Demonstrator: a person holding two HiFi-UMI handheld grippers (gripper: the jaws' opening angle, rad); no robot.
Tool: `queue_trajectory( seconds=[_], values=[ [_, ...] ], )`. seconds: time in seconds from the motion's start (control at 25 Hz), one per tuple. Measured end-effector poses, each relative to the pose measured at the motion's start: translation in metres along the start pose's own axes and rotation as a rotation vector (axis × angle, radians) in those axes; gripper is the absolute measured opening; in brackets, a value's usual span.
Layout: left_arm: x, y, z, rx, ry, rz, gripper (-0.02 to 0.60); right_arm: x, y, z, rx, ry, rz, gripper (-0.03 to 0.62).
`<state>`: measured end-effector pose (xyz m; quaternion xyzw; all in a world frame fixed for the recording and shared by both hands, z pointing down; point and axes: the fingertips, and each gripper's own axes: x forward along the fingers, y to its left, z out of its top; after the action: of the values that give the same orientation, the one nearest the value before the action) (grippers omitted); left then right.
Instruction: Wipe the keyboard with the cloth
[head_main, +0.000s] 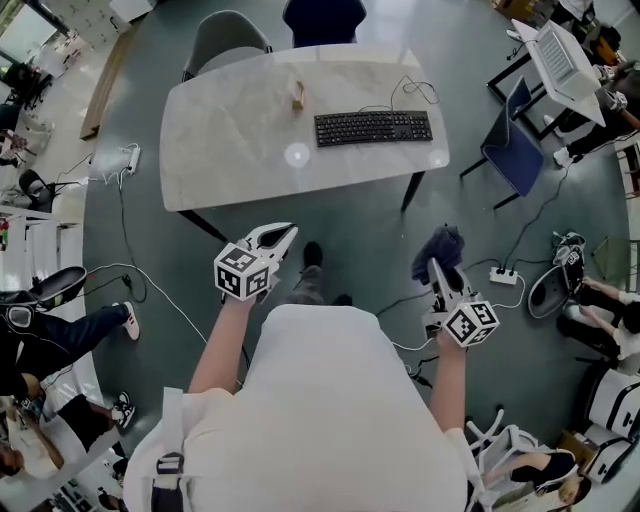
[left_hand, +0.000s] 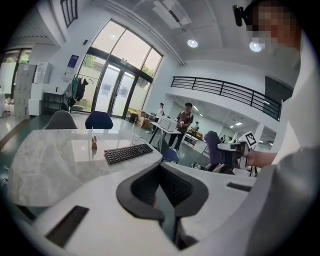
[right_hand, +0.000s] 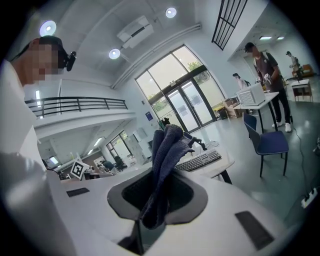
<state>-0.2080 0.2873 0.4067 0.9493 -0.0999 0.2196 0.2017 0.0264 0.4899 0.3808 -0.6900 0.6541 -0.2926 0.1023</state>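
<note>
Head view: the keyboard (head_main: 373, 127) lies on the table (head_main: 230, 130), well apart from both grippers, so wiping seems not yet begun. Left gripper view: the left gripper (left_hand: 162, 190) is closed and empty. Right gripper view: the right gripper (right_hand: 150, 200) pinches the cloth (right_hand: 167, 150); the approach and all wiping remain.

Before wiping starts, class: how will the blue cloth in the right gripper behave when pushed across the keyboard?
Probably floppy: the cloth sits in soft folds in the right gripper. Likely light, as one pinch holds it. It may bunch on the keyboard.
</note>
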Motion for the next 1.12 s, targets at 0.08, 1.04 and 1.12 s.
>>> queue_trajectory(
  seconds=[0.08, 1.04, 1.12],
  values=[
    [0.006, 0.011, 0.005, -0.001, 0.01, -0.009, 0.007, 0.01, -0.003, 0.002, 0.002, 0.004, -0.013, 0.072],
    [0.08, 0.16, 0.087, -0.011, 0.062, -0.143, 0.006, 0.159, -0.014, 0.054, 0.014, 0.014, -0.142, 0.072],
    [0.081, 0.169, 0.088, -0.008, 0.074, -0.148, 0.006, 0.169, -0.013, 0.056, 0.012, 0.021, -0.148, 0.072]
  ],
)
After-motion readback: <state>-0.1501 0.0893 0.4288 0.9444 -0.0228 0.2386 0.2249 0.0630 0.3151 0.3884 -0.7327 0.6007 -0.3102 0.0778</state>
